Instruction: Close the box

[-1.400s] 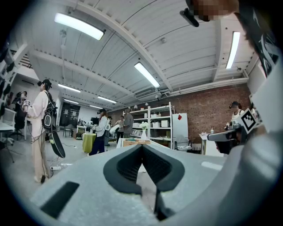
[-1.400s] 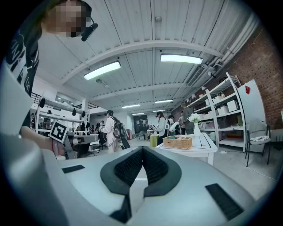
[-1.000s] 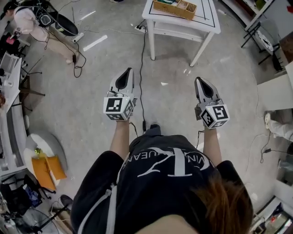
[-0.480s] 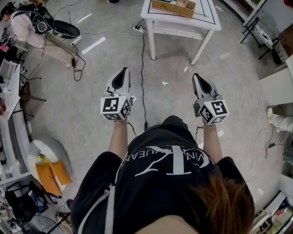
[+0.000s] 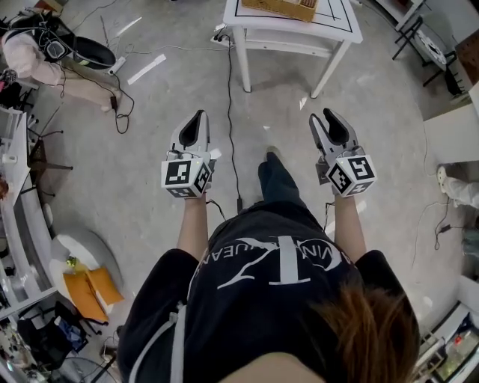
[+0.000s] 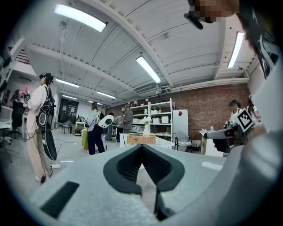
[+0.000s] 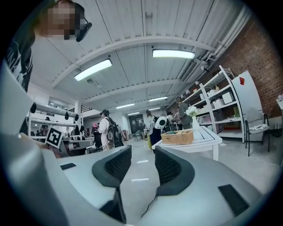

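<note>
The box [image 5: 288,7] is a tan wicker box on a white table [image 5: 329,26] at the top edge of the head view, far ahead of both grippers. It also shows small in the left gripper view as the wicker box [image 6: 141,140], and in the right gripper view as the wicker box [image 7: 177,137]. My left gripper [image 5: 199,117] is held out over the floor, its jaws shut tip to tip on nothing [image 6: 142,147]. My right gripper [image 5: 324,114] is level with it. Its jaws are opening, with only floor showing in the gap [image 7: 142,152].
A black cable [image 5: 230,97] runs across the grey floor from the table toward me. My leg [image 5: 277,179] steps forward between the grippers. A person [image 5: 37,56] sits at the far left with gear. Several people stand near shelves [image 7: 216,106]. A vase [image 7: 194,124] stands beside the box.
The right gripper's jaws have parted from shut. I have stepped forward, one leg now showing between the grippers, and the table has slid toward the top of the head view.
</note>
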A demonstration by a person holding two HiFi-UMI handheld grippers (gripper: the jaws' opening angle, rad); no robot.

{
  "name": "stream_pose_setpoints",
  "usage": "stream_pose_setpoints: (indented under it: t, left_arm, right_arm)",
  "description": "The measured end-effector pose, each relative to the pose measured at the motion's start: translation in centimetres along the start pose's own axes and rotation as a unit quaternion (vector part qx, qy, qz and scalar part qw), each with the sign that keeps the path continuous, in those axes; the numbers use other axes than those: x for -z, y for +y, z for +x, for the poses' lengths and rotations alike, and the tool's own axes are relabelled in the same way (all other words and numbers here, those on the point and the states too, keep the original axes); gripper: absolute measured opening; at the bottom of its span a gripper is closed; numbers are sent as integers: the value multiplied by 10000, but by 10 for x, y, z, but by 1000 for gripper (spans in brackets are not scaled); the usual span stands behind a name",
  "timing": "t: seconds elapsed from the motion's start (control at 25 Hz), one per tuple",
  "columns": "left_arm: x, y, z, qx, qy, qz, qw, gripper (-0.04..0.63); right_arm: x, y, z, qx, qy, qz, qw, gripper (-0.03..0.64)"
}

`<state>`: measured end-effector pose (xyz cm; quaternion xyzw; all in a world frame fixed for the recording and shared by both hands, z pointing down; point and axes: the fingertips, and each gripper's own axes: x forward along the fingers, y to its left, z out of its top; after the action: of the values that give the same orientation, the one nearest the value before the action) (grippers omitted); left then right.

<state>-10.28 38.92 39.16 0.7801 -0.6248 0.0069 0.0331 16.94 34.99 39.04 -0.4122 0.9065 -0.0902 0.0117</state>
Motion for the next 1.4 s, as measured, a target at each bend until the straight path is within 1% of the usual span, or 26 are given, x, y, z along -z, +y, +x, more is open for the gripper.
stream_pose_setpoints:
  t: [0.2, 0.52, 0.68, 1.0, 1.4]
  left_arm:
    - [-2, 24, 33, -68, 66, 29, 10000, 11]
    - [-17, 53, 114, -37, 44, -29, 10000, 11]
    - [-22, 61, 149, 10, 86, -2, 10000, 11]
    - [-22, 79, 208, -50, 221, -141, 9996, 11]
    - [-20, 88, 266, -102, 171, -181, 9996, 11]
  right_arm:
    - [1, -19, 40, -25, 43, 79, 10000, 179]
    - [-15, -64, 106, 51, 96, 132, 9999, 183]
    - [-25, -84, 136, 38, 173, 92, 9998, 186]
    - [-29, -121, 191, -15, 406, 200, 9990, 184]
    - [-34, -162, 239, -140, 446, 192, 9987, 186]
